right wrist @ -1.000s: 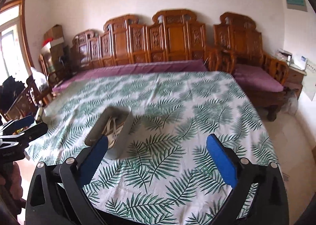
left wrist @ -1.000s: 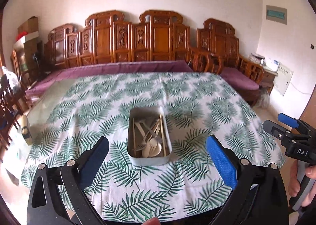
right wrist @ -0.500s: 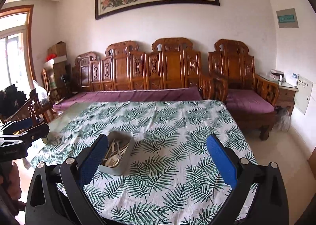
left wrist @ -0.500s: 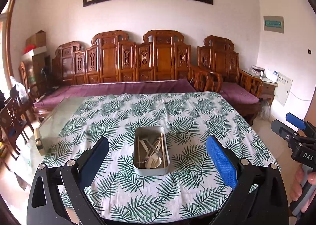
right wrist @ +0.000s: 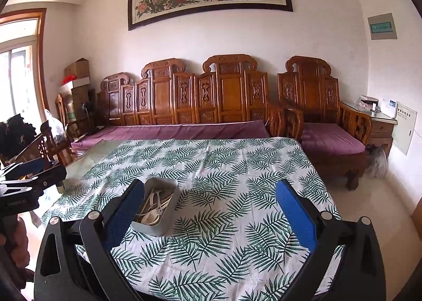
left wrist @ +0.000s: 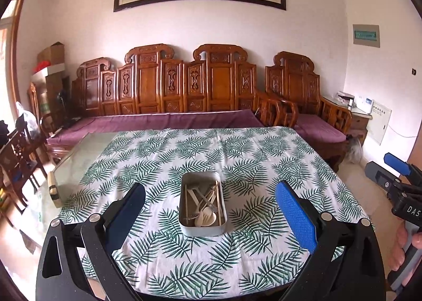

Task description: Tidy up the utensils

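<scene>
A grey rectangular tin (left wrist: 202,229) stands on the leaf-print tablecloth (left wrist: 237,158) near the table's front. It holds several utensils (left wrist: 204,204): pale spoons, metal pieces and wooden chopsticks. My left gripper (left wrist: 209,217) is open and empty, held back from the table's front edge, facing the tin. My right gripper (right wrist: 211,217) is open and empty, with the tin (right wrist: 158,227) just behind its left finger. Each gripper shows at the edge of the other's view: the right one (left wrist: 395,177) and the left one (right wrist: 31,171).
The table (right wrist: 87,163) has a bare glass strip at its left side. A carved wooden sofa with purple cushions (left wrist: 168,118) runs behind the table. Wooden chairs (left wrist: 18,150) stand at the left, a side cabinet (right wrist: 379,126) at the right.
Both grippers have pulled back and up from the table, so the tin looks smaller and farther and more of the wall and painting shows. Both stayed open.
</scene>
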The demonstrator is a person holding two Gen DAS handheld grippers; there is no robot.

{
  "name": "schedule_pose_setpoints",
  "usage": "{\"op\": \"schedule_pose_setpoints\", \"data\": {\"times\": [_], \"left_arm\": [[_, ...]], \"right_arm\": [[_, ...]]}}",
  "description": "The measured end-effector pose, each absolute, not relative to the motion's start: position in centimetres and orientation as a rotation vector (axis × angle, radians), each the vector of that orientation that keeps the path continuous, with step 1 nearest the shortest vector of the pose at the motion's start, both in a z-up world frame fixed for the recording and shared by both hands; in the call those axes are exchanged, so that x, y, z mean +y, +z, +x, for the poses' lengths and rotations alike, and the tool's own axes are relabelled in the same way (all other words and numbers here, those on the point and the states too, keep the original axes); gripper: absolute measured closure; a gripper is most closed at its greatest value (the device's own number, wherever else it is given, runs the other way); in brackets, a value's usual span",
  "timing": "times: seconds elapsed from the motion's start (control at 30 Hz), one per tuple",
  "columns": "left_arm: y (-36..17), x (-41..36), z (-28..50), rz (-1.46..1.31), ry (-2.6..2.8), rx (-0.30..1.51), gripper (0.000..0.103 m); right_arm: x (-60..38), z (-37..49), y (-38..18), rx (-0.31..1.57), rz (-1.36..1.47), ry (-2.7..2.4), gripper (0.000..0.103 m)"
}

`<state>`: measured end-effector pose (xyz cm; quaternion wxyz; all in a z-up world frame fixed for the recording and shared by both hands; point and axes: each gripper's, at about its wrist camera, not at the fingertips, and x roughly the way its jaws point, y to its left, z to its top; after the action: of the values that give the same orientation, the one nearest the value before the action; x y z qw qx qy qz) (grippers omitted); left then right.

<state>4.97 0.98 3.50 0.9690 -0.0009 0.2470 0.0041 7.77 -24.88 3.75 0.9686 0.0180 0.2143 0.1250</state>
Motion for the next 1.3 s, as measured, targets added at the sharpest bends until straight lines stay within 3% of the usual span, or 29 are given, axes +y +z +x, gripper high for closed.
{"op": "schedule_pose_setpoints", "data": {"times": [1.3], "left_arm": [[4.2, 0.6, 3.6, 0.009, -0.003, 0.463, 0.008]], "right_arm": [[-24.5, 7.8, 3.3, 0.438, 0.036, 0.257, 0.003]]}}
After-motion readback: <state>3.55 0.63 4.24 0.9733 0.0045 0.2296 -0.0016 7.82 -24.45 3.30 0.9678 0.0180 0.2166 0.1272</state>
